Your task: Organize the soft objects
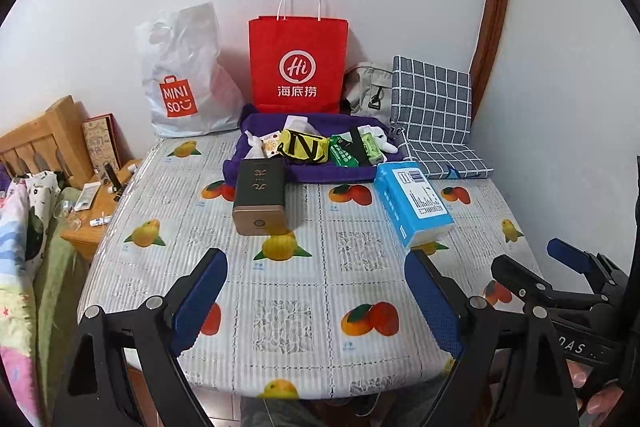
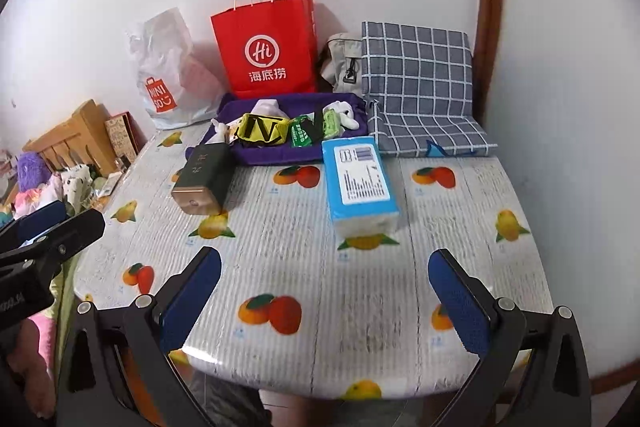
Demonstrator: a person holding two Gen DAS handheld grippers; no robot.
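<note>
A purple cloth tray point(image 1: 272, 173) point(image 2: 276, 155) lies at the back of the table with a yellow and black pouch point(image 1: 300, 146) point(image 2: 262, 131), green packets point(image 1: 344, 153) point(image 2: 302, 135) and a white plush point(image 1: 384, 141) point(image 2: 344, 113) in it. In front of it lie a blue tissue pack point(image 1: 412, 205) point(image 2: 360, 179) and a dark green tin point(image 1: 260, 201) point(image 2: 202, 179). My left gripper point(image 1: 316, 291) stands open over the near table edge, nothing between its fingers. My right gripper point(image 2: 326, 291) is open too, also empty, well short of the tissue pack.
Against the wall stand a red paper bag point(image 1: 298, 65) point(image 2: 266, 51), a white plastic bag point(image 1: 184, 75) point(image 2: 164, 67), a grey bag point(image 1: 370, 87) and a checked cushion point(image 1: 434, 119) point(image 2: 420, 83). A wooden nightstand point(image 1: 96, 223) and bedding point(image 1: 24, 267) sit left of the table.
</note>
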